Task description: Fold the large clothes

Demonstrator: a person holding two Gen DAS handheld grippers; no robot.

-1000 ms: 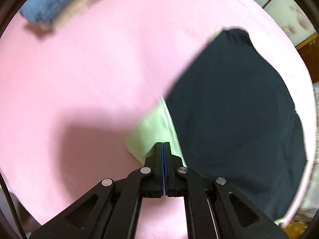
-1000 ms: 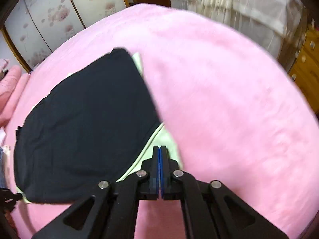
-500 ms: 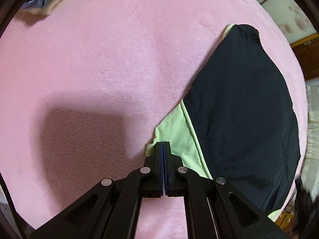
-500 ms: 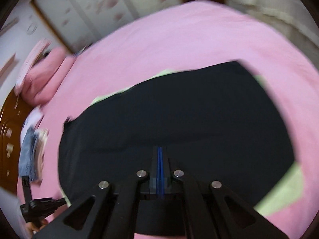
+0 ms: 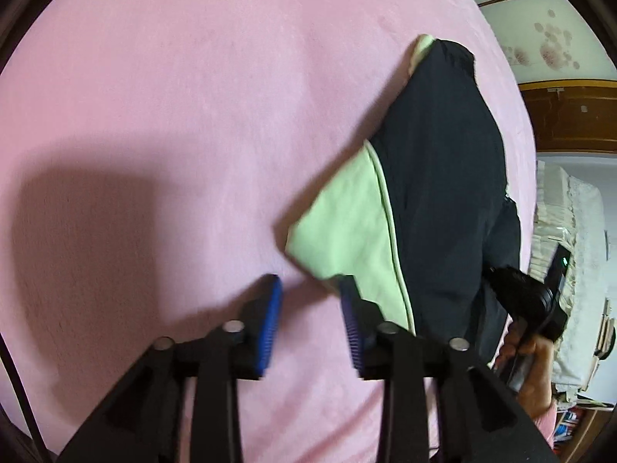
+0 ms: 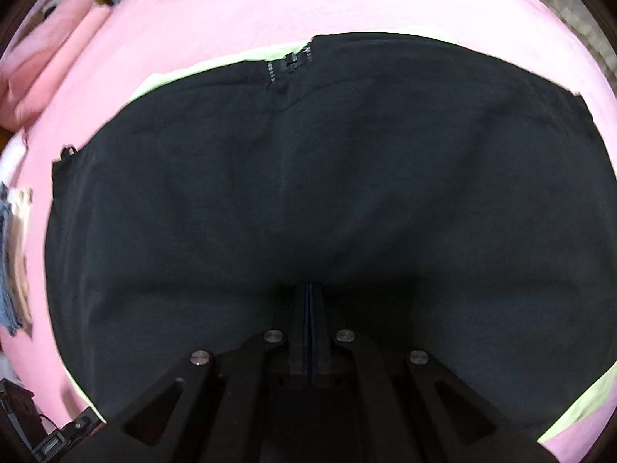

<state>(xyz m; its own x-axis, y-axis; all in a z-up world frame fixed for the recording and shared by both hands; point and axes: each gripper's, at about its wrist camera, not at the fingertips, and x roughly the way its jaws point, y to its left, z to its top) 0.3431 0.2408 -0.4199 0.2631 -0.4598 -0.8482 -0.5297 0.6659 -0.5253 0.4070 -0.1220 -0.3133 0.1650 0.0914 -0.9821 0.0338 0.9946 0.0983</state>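
Pink fleece bedding [image 5: 173, 115] fills most of both views and carries the garment being folded. Nearest in the left wrist view, the left gripper [image 5: 310, 289] is seen with its blue-padded fingers [image 5: 268, 328] parted and opening; only pink bedding lies between them, and the pale green corner of the jacket [image 5: 443, 177] sits just beyond the right-hand finger, released rather than pinched. From that green corner [image 5: 347, 223] the black body of the jacket stretches away to the far right, ending in a small green tip near the far edge of the bed. A dark shadow is cast on the bedding at the near left. At the right edge a hand [image 5: 534, 370] is seen gripping a black handle beside the jacket. Beyond it, white draped cloth [image 5: 567, 231] and a wooden frame [image 5: 570, 115] with flowered panels [image 5: 540, 38] are visible. In the right wrist view, the right gripper [image 6: 309, 289] is clamped shut, pointing steeply down over the black cloth of the jacket [image 6: 327, 193]; whether any cloth is pinched between the fingers cannot be told. Farther off, a zipper [image 6: 289, 61] is seen at the jacket's far edge, with a green lining strip showing behind it. Pink pillows [image 6: 46, 58] lie at the far left, and a small pile of folded clothes [image 6: 13, 262] rests at the left edge.
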